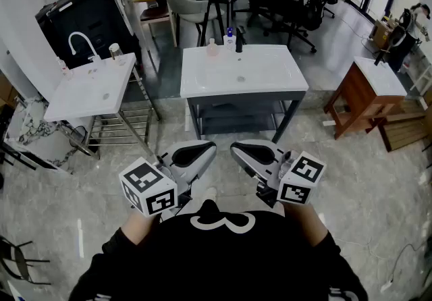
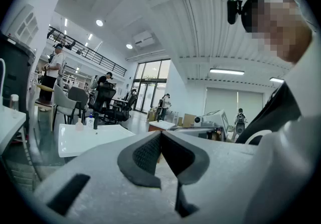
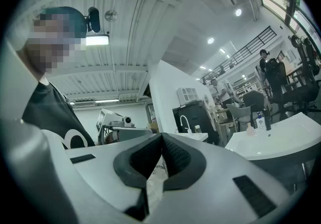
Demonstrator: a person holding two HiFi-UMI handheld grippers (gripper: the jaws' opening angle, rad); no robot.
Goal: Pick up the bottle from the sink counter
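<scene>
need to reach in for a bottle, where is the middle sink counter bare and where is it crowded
The middle sink counter is bare along its front edge and both side rims, left and right of the basin. The back edge is crowded: pink bottle, blue-capped bottle and black faucet stand close together.

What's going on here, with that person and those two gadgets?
A person holds a two-jaw gripper in each hand, close to the body. The left gripper and the right gripper are both shut and empty. Ahead stands a white sink counter with a pinkish bottle and a blue-capped bottle at its back edge; the grippers are nowhere near them.
</scene>
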